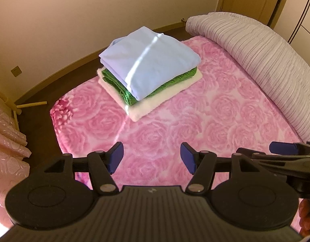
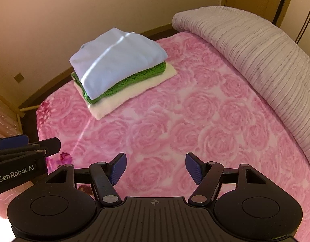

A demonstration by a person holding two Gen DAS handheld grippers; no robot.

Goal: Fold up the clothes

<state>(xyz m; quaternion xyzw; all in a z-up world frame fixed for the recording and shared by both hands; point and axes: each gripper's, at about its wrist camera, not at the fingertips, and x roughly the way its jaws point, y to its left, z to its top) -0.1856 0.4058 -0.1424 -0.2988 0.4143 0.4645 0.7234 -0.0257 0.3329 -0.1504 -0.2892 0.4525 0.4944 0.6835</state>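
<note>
Left wrist view shows the left gripper (image 1: 151, 157) with its blue pads spread apart, holding nothing. Right wrist view shows the right gripper (image 2: 156, 168) spread apart and empty too. Both hang over the pink rose blanket (image 1: 195, 121). Well ahead sits a neat pile: a light blue shirt (image 1: 150, 64) on a green knit sweater (image 1: 130, 94) on a white fuzzy cloth (image 1: 155, 102). I think a bump could tip the pile, because it lies near the bed corner.
</note>
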